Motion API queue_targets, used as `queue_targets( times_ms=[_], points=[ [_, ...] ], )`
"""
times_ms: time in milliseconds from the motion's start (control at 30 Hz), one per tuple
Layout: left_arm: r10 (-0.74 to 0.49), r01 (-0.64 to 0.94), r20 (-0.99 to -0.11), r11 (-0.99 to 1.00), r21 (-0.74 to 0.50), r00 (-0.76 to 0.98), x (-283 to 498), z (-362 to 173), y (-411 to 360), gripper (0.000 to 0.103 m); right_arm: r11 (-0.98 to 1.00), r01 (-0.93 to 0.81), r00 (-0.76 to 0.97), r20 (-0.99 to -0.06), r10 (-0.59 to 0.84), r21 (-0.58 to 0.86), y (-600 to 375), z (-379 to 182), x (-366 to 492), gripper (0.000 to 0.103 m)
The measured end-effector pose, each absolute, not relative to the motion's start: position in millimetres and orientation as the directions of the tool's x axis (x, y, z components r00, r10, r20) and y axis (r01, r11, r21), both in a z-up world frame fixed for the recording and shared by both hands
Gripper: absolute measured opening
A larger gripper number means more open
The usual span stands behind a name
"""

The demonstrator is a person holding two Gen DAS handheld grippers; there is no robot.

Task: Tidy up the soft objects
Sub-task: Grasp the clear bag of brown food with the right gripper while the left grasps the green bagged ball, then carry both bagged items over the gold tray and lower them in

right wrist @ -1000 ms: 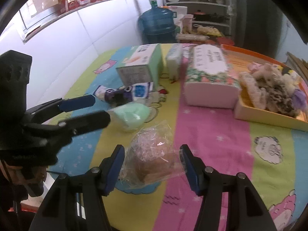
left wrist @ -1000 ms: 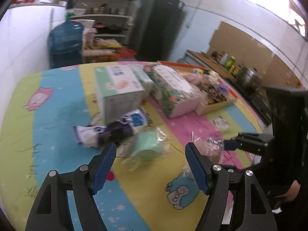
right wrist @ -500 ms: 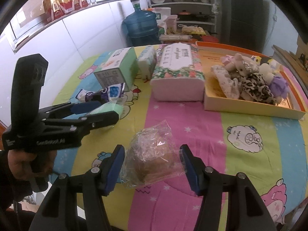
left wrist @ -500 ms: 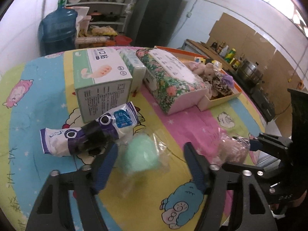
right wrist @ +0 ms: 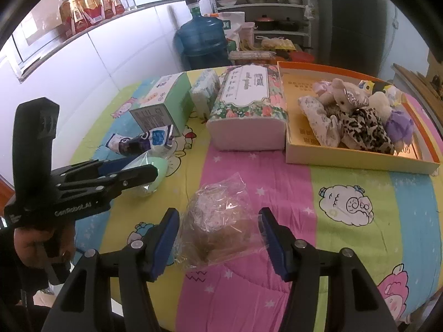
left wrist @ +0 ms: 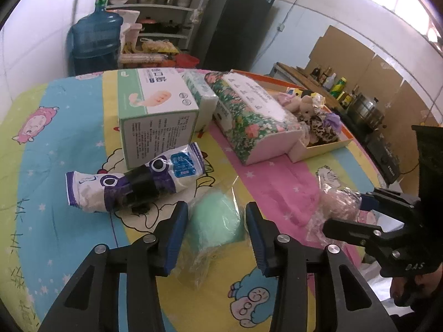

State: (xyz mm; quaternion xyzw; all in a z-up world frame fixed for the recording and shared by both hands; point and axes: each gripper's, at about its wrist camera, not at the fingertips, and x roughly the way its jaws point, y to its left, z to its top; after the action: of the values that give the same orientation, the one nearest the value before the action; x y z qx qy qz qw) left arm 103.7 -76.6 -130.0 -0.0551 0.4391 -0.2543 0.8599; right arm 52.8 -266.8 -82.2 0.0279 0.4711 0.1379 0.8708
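A mint-green soft ball in clear wrap [left wrist: 214, 227] lies on the colourful tablecloth. It sits between the blue pads of my left gripper [left wrist: 216, 207]. The jaws are closing and the pads touch the wrap on both sides. From the right wrist view, the left gripper [right wrist: 144, 166] straddles the green ball [right wrist: 162, 166]. My right gripper [right wrist: 218, 212] is shut on a brown soft lump in a crinkled clear bag [right wrist: 218, 229]. The left wrist view shows that right gripper [left wrist: 343, 213] holding the bag [left wrist: 336, 203] at the right.
A cream, orange-rimmed tray [right wrist: 360, 160] at the back right holds several plush toys. Left of it lie a floral tissue pack [right wrist: 249, 105], a small tissue pack [right wrist: 206, 91] and a green-white box [right wrist: 163, 108]. A purple-white packet [left wrist: 133, 182] lies beside the green ball.
The left jaws have narrowed from wide open until they meet the green ball, and the gripper has come down closer to it. The right gripper has drawn back, keeping its bag.
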Motion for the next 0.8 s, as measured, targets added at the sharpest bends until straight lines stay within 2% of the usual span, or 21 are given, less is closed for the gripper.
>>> queue_targets(
  times_ms=[433,800],
  points=[
    [-0.526,0.415,-0.658,0.846,-0.335,0.539,97,-81,-91,0.044,0.964,-0.195,0.594,-0.76,0.262,0.18,-286,-54,56,0.06],
    [-0.542,0.447,-0.644,0.833,-0.326,0.54,108,-59,-131,0.044,0.976,-0.158,0.655,-0.724,0.217,0.149,-325,-31,61,0.06]
  ],
)
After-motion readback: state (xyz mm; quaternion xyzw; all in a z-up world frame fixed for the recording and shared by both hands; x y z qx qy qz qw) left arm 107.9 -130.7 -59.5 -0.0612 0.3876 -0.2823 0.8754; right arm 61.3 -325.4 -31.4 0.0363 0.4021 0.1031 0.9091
